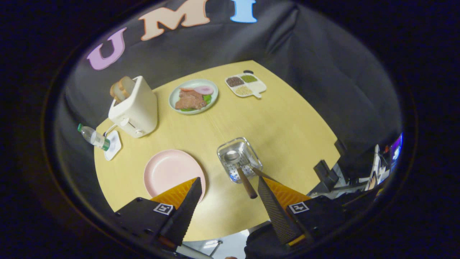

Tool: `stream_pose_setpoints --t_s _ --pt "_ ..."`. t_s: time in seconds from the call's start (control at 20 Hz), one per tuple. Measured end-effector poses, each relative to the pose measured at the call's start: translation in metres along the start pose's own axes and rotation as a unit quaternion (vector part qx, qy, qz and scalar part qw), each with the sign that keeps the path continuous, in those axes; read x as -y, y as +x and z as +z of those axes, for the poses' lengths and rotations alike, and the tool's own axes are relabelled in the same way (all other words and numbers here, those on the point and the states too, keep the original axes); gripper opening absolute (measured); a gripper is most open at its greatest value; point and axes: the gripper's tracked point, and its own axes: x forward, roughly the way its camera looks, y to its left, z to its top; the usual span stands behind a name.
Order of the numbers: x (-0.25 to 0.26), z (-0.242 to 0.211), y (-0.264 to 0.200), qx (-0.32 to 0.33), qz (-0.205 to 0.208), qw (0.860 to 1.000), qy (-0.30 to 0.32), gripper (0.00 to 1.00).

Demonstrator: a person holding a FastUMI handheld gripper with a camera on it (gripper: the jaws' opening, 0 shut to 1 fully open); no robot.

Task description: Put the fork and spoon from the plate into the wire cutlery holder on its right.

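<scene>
Plate (169,172): pale pink, round, flat on the tabletop, bare of cutlery, partly behind the left finger.
Cutlery holder (239,158): shiny perforated metal basket, rectangular, upright, just right of the plate, just ahead of the fingers.
Spoon (238,166): steel bowl resting inside the holder, dark brown handle slanting out over the near rim.
Fork (253,166): seemingly beside the spoon in the holder, tines hard to make out, handle running toward the right finger.

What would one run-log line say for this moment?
hand-held gripper: open, above table | pink plate: bare | spoon, fork: in wire cutlery holder
</scene>
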Motion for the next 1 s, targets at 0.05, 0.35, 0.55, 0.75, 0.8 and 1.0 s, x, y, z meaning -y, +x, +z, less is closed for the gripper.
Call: stream_pose_setpoints --t_s 0.05,0.35,0.55,0.75,0.8,1.0 --pt "-0.005 0.013 -0.004 0.037 0.013 0.999 -0.007 1.0" --pt "-0.02 0.08 -0.045 0.221 0.065 0.972 -0.046 0.99" --pt "-0.033 0.108 -0.085 0.327 0.102 0.938 -0.061 1.0" --pt "-0.044 0.117 -0.122 0.415 0.118 0.898 -0.086 1.0" --pt "-0.044 0.116 -0.128 0.425 0.118 0.893 -0.091 1.0" --pt "-0.041 0.107 -0.133 0.435 0.113 0.887 -0.106 1.0"
